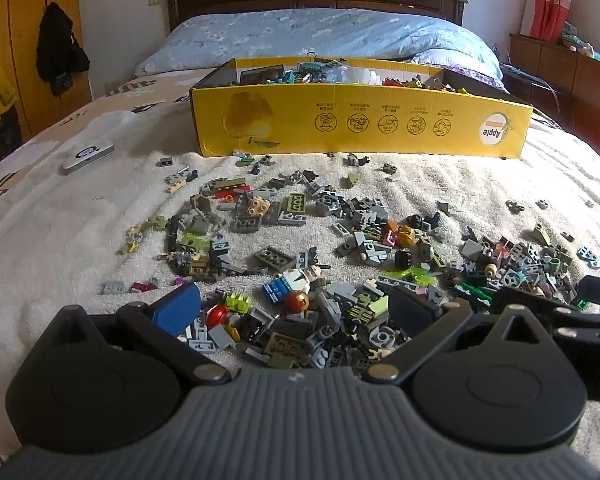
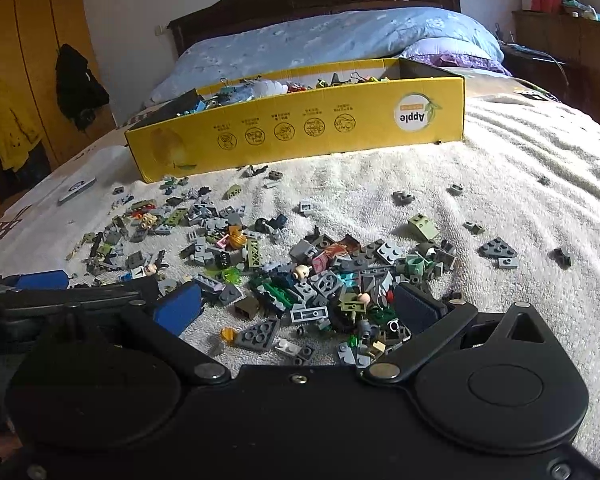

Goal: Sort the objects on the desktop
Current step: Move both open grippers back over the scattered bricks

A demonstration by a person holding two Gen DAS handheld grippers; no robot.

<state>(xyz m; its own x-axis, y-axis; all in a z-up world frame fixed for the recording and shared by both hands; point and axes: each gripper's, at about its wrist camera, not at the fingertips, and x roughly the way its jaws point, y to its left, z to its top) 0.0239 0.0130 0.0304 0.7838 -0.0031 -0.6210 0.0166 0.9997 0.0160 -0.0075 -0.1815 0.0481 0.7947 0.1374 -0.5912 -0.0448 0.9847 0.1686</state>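
Observation:
Several small toy bricks (image 1: pixel 284 240), mostly grey, olive and black, lie scattered over a white towel (image 1: pixel 60 240) on a bed. Behind them stands a yellow cardboard box (image 1: pixel 360 120) holding more pieces. My left gripper (image 1: pixel 296 308) hovers open low over the near heap, its blue pads wide apart around a minifigure (image 1: pixel 292 280) and red round pieces, gripping nothing. The same brick pile (image 2: pixel 320 280) fills the right wrist view in front of the yellow box (image 2: pixel 300 132). My right gripper (image 2: pixel 300 308) is open too, straddling a cluster of grey plates, with nothing held.
A white flat device (image 1: pixel 88 155) lies on the bedspread to the left. Pillows (image 1: pixel 320 36) and a dark headboard sit behind the box. Wooden wardrobe (image 1: pixel 4 40) left, wooden cabinet (image 1: pixel 560 76) right. The left gripper's body (image 2: pixel 40 284) shows at the right view's left edge.

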